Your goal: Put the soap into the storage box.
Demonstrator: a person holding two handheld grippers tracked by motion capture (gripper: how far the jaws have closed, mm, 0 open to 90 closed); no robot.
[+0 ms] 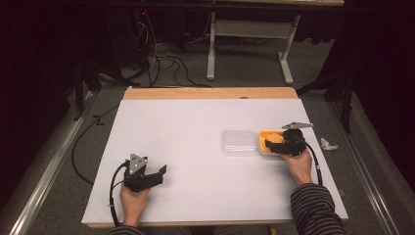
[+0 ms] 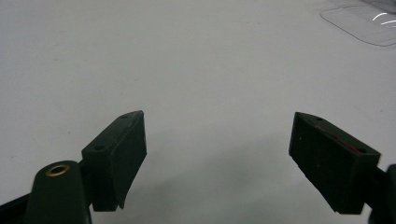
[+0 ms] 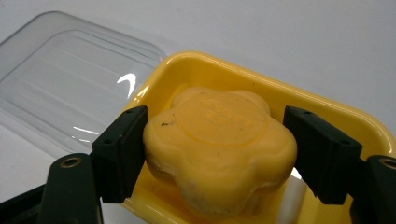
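A yellow flower-shaped soap point(image 3: 219, 140) sits between the jaws of my right gripper point(image 3: 215, 117), over a yellow dish point(image 3: 210, 63). Both pads lie against the soap's sides, so the gripper is shut on it. In the high view the soap point(image 1: 274, 138), the dish point(image 1: 263, 134) and the right gripper point(image 1: 280, 145) are at the table's right. A clear plastic lid point(image 1: 239, 142) lies flat just left of the dish. My left gripper point(image 1: 160, 175) rests near the front left, open, with bare white table between its jaws point(image 2: 219, 123).
The white table point(image 1: 195, 122) has a wooden strip along its far edge. A crumpled white scrap point(image 1: 329, 144) lies off the table's right side. Cables and a table frame point(image 1: 210, 44) stand on the floor behind. A corner of the clear lid point(image 2: 364, 23) appears in the left gripper view.
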